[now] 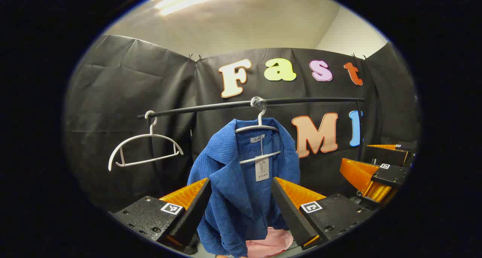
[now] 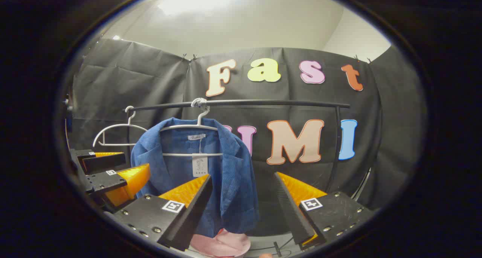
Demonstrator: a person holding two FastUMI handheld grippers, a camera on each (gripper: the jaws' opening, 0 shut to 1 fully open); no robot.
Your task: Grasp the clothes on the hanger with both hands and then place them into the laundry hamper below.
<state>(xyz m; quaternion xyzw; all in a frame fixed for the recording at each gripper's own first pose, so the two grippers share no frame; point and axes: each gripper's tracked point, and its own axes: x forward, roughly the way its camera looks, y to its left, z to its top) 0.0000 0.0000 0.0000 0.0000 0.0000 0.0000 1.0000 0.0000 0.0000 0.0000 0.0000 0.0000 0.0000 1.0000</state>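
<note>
Blue jacket (image 1: 241,182) hanging from a white hanger (image 1: 260,132) on the black rail (image 1: 301,99), above something pink (image 1: 269,243). Left gripper (image 1: 241,207) and right gripper (image 2: 243,205) both spread wide before it, grasping nothing. Spare hanger (image 1: 145,148) alongside.

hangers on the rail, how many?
2. An empty white hanger hangs near the rail's left end. A second white hanger hangs mid-rail and carries the blue jacket. Any further hanger behind the jacket would be hidden.
</note>
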